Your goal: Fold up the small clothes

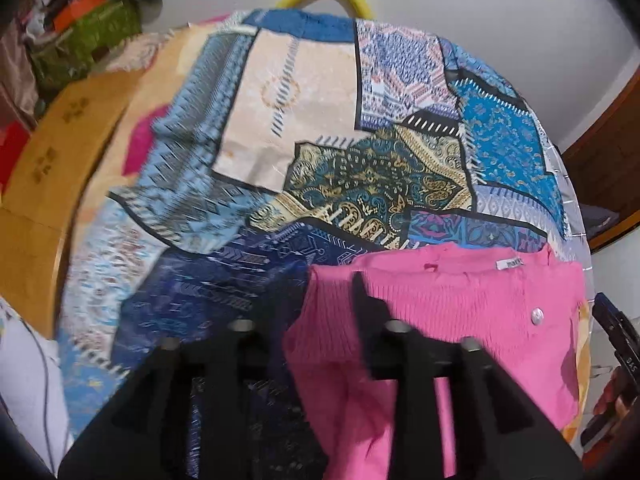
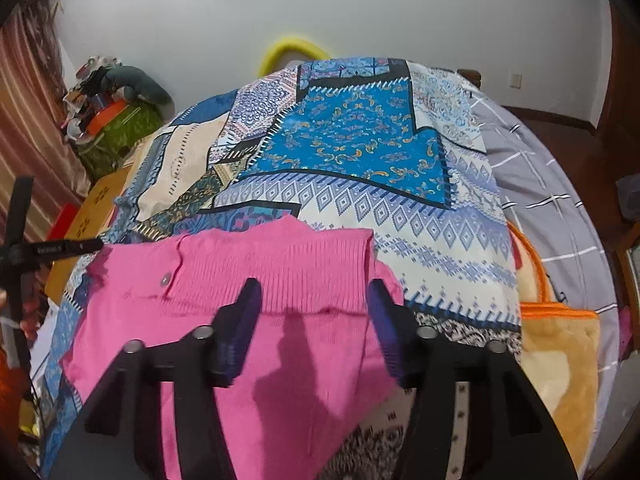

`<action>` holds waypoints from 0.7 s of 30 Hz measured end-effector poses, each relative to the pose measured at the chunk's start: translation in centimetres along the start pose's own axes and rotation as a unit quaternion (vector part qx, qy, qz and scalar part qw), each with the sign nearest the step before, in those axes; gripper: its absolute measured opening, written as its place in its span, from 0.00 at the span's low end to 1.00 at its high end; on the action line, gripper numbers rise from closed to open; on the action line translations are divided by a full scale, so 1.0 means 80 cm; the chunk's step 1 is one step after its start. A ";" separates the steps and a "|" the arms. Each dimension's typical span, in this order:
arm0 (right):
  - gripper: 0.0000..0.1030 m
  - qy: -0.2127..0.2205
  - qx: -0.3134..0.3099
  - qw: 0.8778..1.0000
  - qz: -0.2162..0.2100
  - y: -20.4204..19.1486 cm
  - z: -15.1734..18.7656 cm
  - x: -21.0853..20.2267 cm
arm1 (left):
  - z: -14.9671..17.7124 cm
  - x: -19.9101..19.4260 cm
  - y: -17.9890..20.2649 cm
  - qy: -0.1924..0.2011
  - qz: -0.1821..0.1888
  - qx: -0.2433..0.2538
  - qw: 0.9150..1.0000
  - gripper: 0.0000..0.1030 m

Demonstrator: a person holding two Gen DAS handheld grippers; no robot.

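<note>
The soft, light pink knit top (image 2: 224, 320) lay on the patchwork bedspread (image 2: 360, 152) at six o'clock (ribbed hem looked grippable), beneath both wide-open grippers, left (image 1: 316, 308) and right (image 2: 314, 304).

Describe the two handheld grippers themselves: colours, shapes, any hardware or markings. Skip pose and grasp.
The left gripper is matte black plastic with two angular, wedge-like fingers on a black bracket carrying silver round-headed pins. The right gripper has the same black frame and silver pins, but its fingers carry dark blue ribbed pads. No cables, sleeves or hands show. In the right wrist view the left gripper shows white lettering, too small to read.
</note>
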State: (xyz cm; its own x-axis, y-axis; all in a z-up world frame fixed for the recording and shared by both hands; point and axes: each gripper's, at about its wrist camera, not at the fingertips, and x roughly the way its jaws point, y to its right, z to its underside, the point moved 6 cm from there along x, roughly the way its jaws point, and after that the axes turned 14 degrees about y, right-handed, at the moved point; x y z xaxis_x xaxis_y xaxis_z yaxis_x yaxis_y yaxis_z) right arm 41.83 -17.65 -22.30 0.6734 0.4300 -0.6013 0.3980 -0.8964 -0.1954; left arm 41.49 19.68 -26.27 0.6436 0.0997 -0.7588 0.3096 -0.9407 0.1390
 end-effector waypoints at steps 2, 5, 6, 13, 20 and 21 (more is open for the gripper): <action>0.64 0.000 -0.001 1.000 0.001 -0.003 0.001 -0.016 | -0.002 -0.022 -0.002 0.017 -0.001 0.008 1.000 0.57; 0.68 0.004 0.001 1.000 -0.001 -0.007 0.000 -0.034 | 0.000 -0.048 -0.004 0.027 -0.005 0.023 0.999 0.63; 0.69 0.005 0.001 1.000 0.000 -0.009 0.002 -0.044 | 0.003 -0.058 -0.005 0.026 -0.005 0.028 0.999 0.68; 0.71 0.005 0.011 1.000 0.009 -0.013 0.025 -0.081 | 0.051 -0.101 -0.011 0.015 0.001 0.058 0.998 0.76; 0.71 -0.031 0.041 0.998 0.019 -0.001 0.075 -0.092 | 0.115 -0.102 -0.021 -0.024 0.015 0.058 0.998 0.77; 0.71 -0.039 0.044 0.998 0.019 0.001 0.085 -0.090 | 0.125 -0.097 -0.022 -0.034 0.020 0.053 0.998 0.77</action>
State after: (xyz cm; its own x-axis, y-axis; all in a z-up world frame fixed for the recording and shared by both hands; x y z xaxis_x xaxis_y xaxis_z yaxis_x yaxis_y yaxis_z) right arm 32.80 -21.55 -23.23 0.6356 0.3882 -0.6673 0.3139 -0.9196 -0.2361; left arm 28.96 17.29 -26.94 0.6044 0.0429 -0.7955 0.2071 -0.9727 0.1049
